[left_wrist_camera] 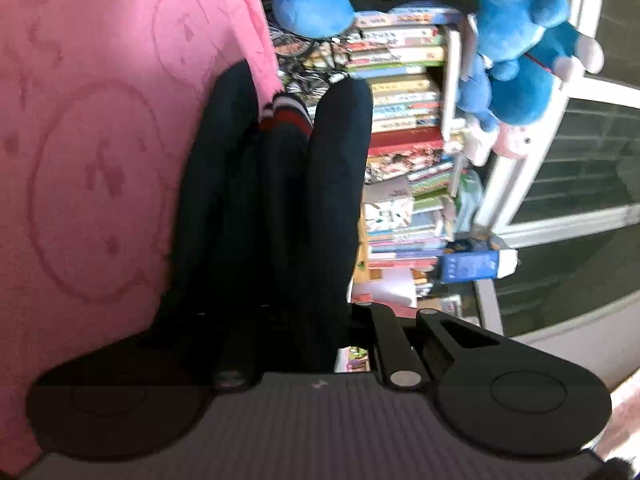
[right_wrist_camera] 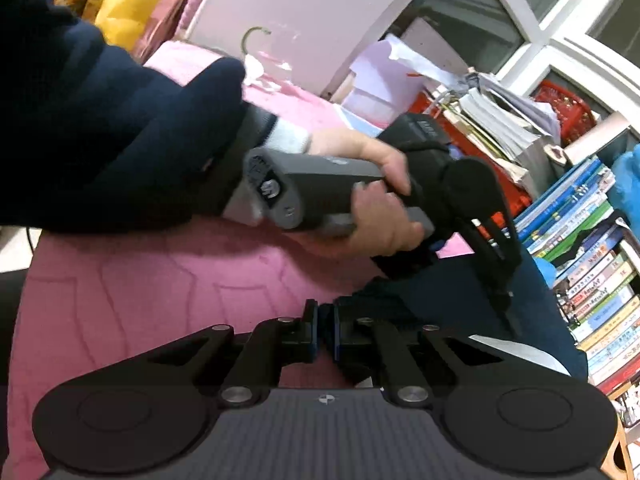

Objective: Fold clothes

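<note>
Left hand-held gripper (left_wrist_camera: 280,320) is buried in a dark navy garment (left_wrist_camera: 276,200) with a red-white striped cuff (left_wrist_camera: 286,114) — fingers hidden, grip state can't be told. Garment bunches over the pink blanket (left_wrist_camera: 88,160). Right hand-held gripper (right_wrist_camera: 325,336) is pressed together on the garment's edge — a hand (right_wrist_camera: 376,200) holds the left tool above. Books (left_wrist_camera: 404,92) stacked behind.

Right gripper (right_wrist_camera: 325,334) jaws nearly closed, seemingly pinching navy garment (right_wrist_camera: 452,292) on pink blanket (right_wrist_camera: 160,280).
</note>
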